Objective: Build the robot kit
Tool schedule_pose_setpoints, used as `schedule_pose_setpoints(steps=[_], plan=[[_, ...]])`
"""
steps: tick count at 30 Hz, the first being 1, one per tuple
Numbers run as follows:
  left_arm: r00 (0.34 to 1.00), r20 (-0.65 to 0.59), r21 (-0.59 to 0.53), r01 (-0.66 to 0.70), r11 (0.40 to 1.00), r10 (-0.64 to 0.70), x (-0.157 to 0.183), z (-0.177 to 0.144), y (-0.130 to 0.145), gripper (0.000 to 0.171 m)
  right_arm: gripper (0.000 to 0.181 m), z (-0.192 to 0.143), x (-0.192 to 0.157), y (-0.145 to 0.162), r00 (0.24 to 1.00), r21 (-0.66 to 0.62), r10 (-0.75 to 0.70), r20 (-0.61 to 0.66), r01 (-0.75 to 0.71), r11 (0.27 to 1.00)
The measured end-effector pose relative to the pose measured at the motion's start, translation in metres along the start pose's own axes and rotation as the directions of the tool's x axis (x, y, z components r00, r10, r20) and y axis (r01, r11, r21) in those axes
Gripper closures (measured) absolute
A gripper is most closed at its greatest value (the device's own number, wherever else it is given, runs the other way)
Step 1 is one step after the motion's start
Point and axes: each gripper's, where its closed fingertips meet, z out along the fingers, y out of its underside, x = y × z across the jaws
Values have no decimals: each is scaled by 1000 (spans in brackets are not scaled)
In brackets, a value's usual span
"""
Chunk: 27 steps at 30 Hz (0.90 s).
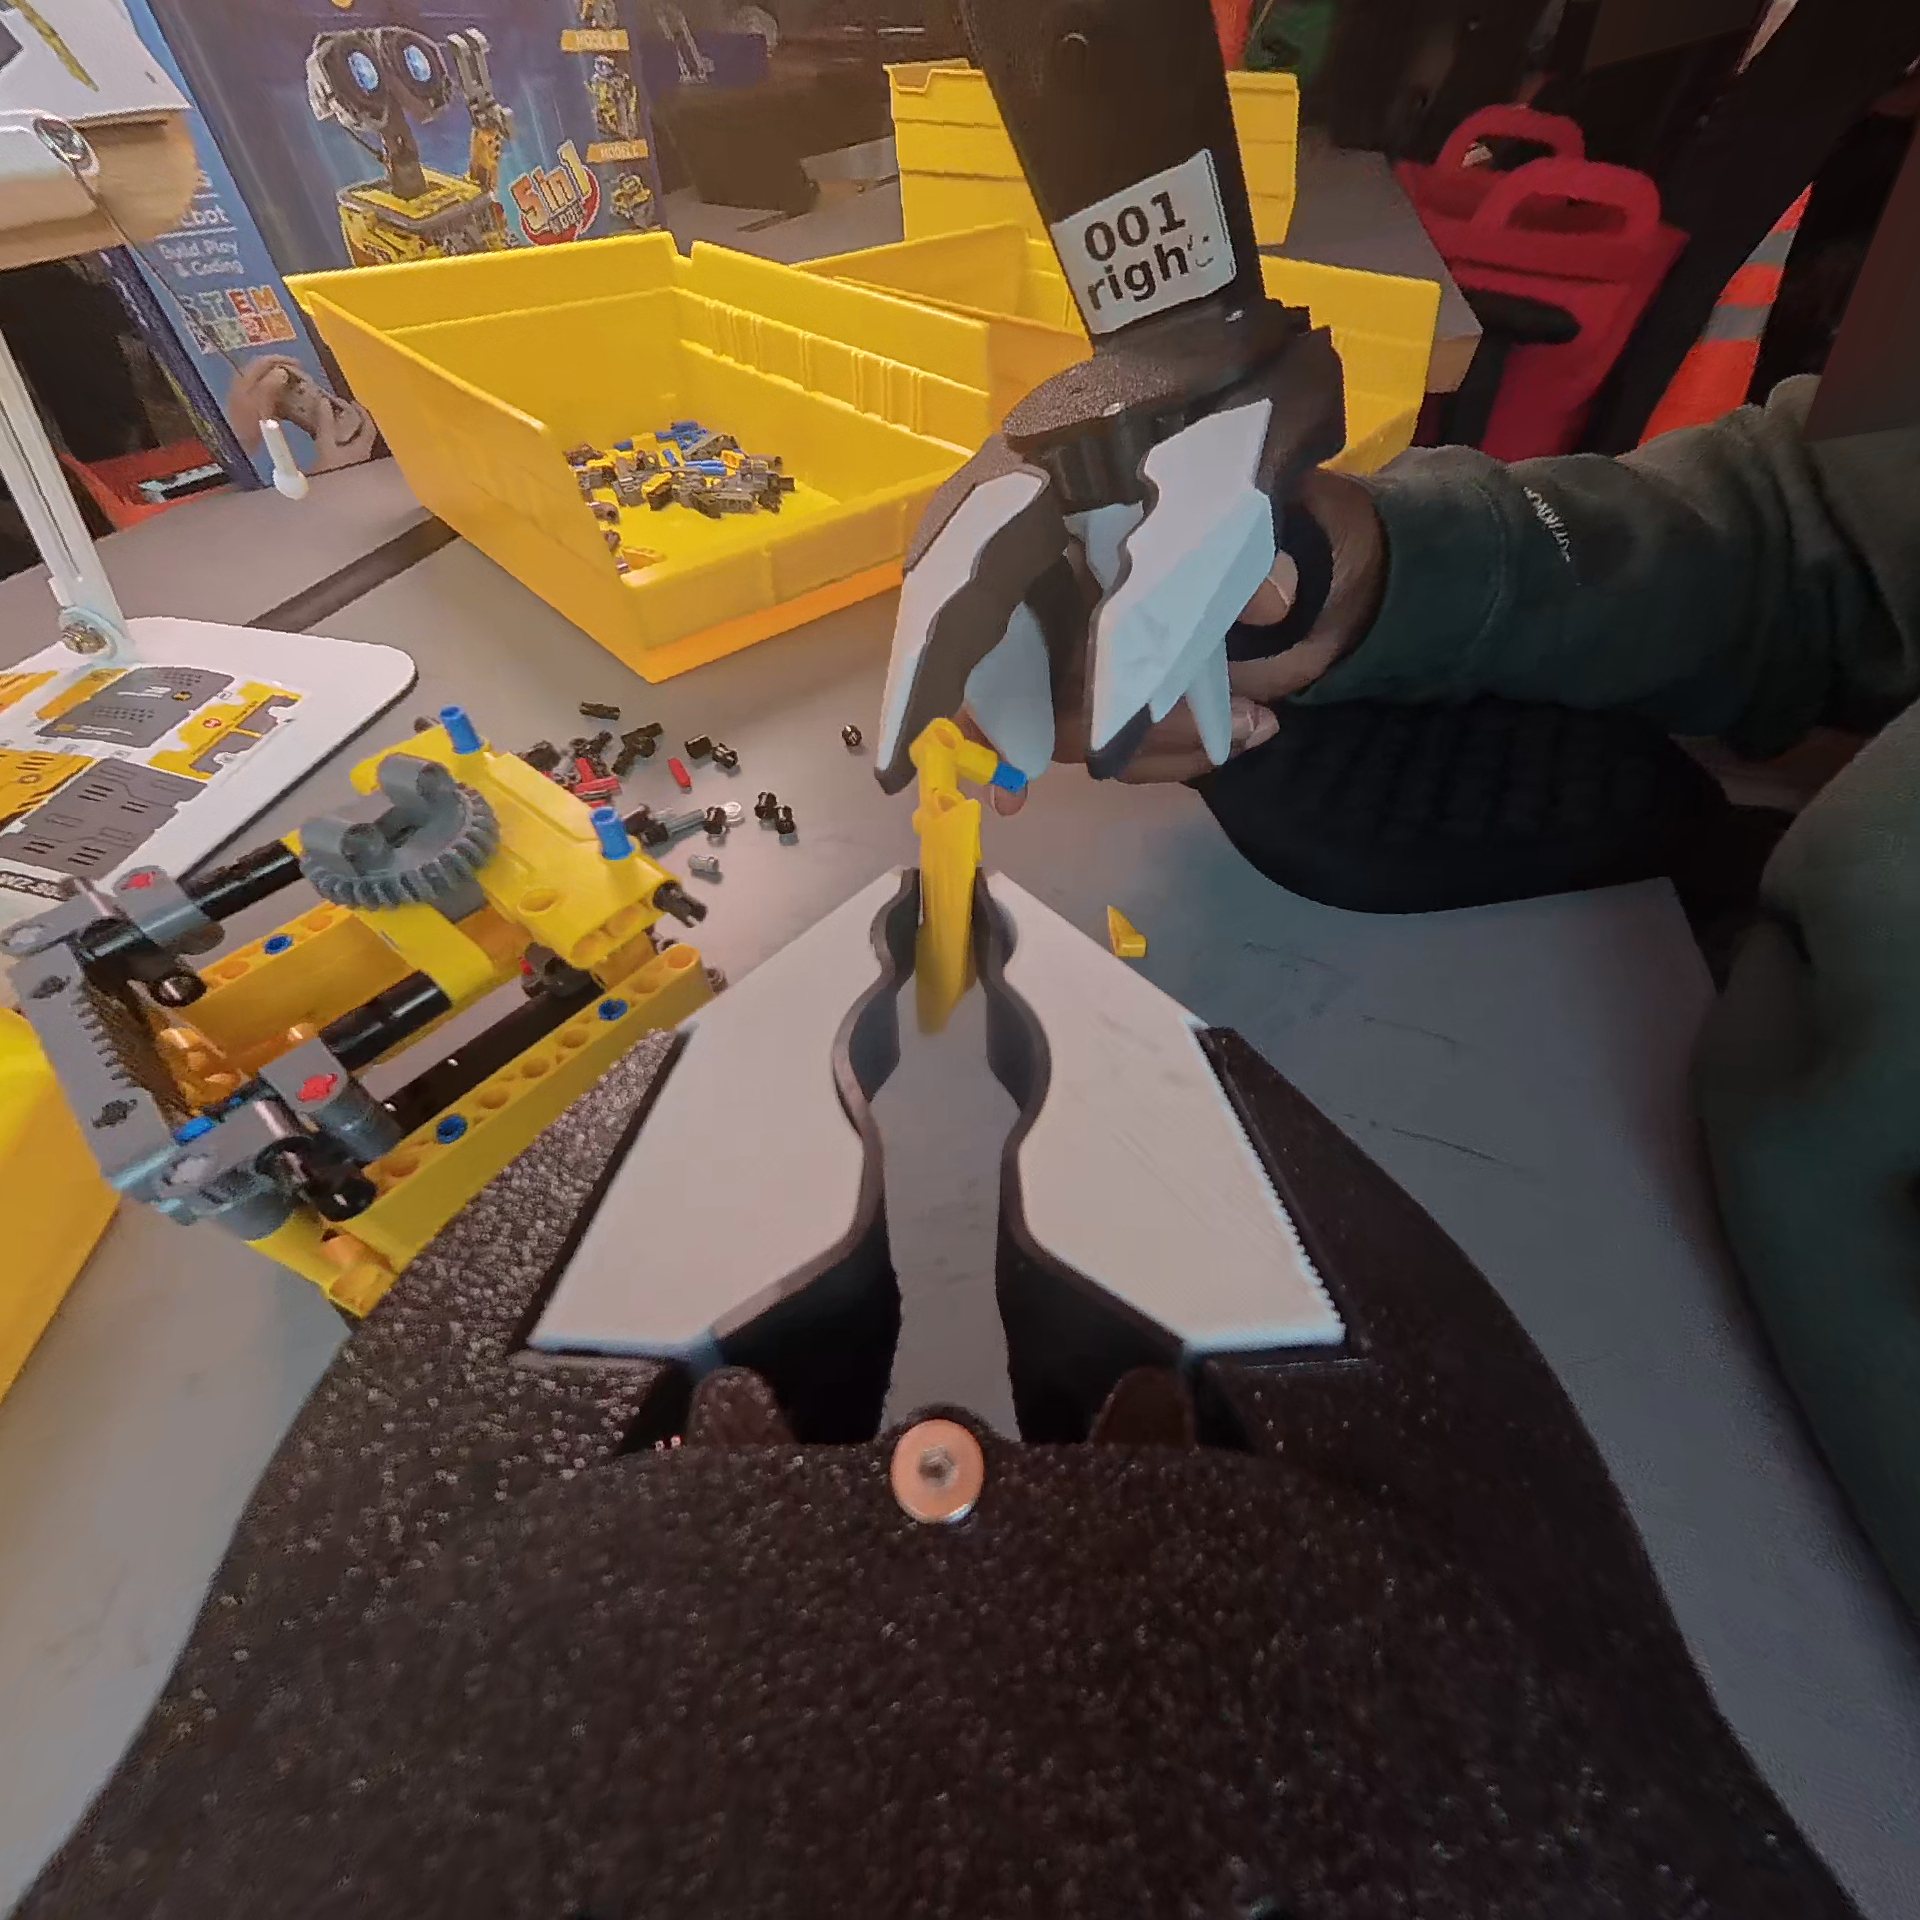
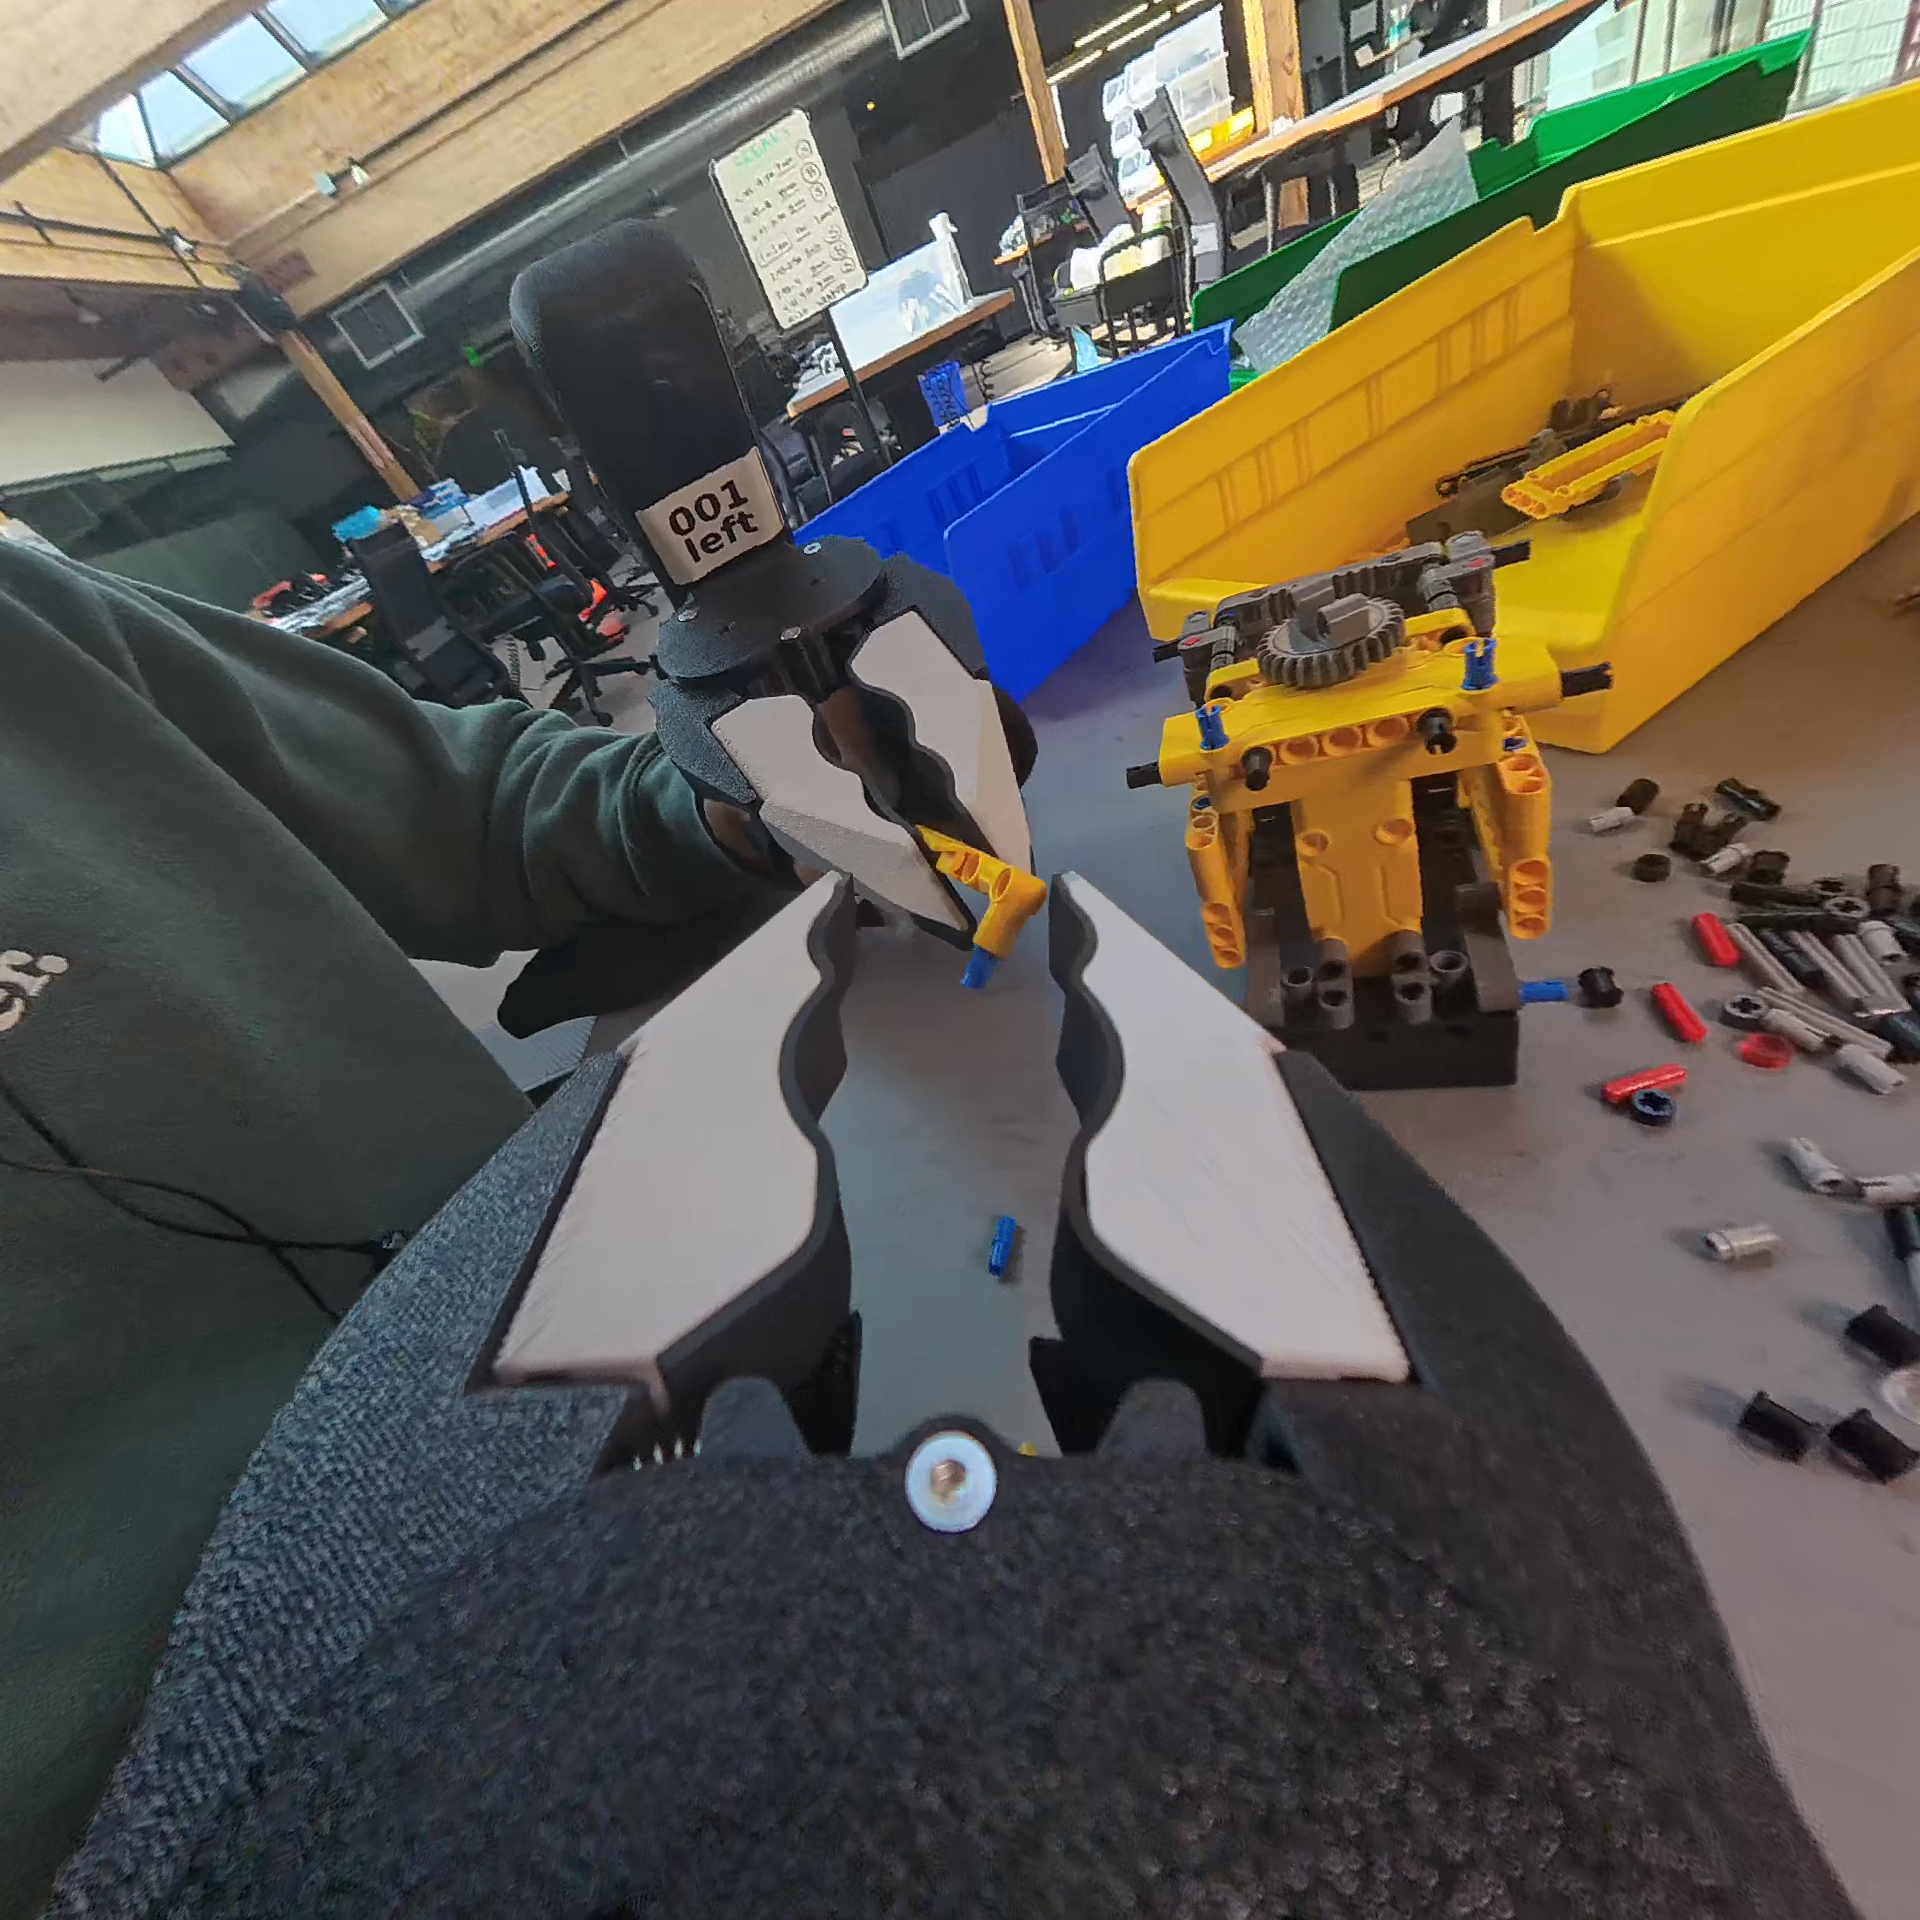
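Observation:
My left gripper (image 1: pixel 945 883) is shut on a yellow angled beam (image 1: pixel 943 935) and holds it upright above the grey table (image 1: pixel 1351 1091). A blue pin (image 1: pixel 1006 775) sticks out of the beam's upper end. My right gripper (image 1: pixel 995 767) is open, and its fingertips stand on either side of that upper end. In the right wrist view my right gripper (image 2: pixel 951 894) is open just short of the beam (image 2: pixel 1003 896) and its blue pin (image 2: pixel 975 971), which the left gripper (image 2: pixel 982 883) pinches.
A yellow and grey brick model (image 1: pixel 364 935) (image 2: pixel 1351 831) stands beside scattered small parts (image 1: pixel 665 769) (image 2: pixel 1766 966). Yellow bins (image 1: pixel 499 395) (image 2: pixel 1351 499), a blue bin (image 2: pixel 997 520), an instruction sheet (image 1: pixel 125 748), a loose blue pin (image 2: pixel 1003 1244) and a yellow bit (image 1: pixel 1125 932) lie around. My left and right fingertips are right by each other.

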Motion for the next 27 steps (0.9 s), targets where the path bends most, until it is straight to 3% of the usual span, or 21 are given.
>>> schedule_pose_setpoints(steps=[12, 17, 27], plan=[[962, 71, -34, -261, 965, 263, 5, -1, -1, 163, 158, 3, -2, 4, 995, -15, 86, 56, -85, 996], [923, 102, -57, -368, 928, 372, 9, 0, -2, 163, 172, 3, -5, 4, 994, -13, 83, 74, -82, 997], [832, 164, -91, -522, 848, 530, 12, -2, -7, 163, 171, 2, -13, 3, 993, -12, 50, 109, -49, 999]])
